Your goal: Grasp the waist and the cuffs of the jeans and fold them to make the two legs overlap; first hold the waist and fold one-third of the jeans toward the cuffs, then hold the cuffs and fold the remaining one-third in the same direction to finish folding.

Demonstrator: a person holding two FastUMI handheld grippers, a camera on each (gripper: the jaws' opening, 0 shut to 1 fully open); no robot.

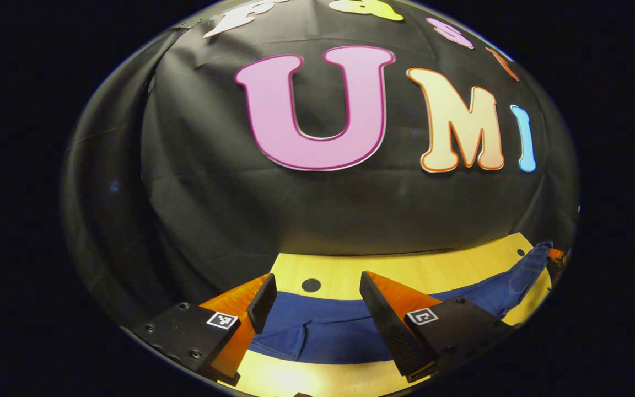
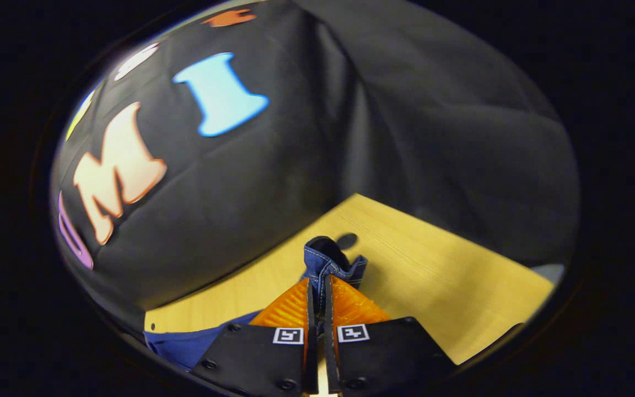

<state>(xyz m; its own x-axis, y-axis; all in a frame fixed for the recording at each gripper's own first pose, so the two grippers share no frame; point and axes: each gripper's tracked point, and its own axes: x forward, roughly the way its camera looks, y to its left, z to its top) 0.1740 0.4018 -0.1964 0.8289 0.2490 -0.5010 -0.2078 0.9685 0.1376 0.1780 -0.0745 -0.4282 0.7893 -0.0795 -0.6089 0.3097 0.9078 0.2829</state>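
Blue jeans stretched flat across table; cuff end bunched, apparently lifted.

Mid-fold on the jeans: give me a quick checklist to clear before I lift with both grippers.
1. Right gripper shut on the jeans' cuff: ok, both fingers pinch the hem.
2. Left gripper gripping the jeans: not ok, its jaws stand open over the denim.
3. Which end lies under the left gripper: cannot tell.
4. Jeans lying flat on the table: ok in the left gripper view.
5. Two legs overlapped: cannot tell.
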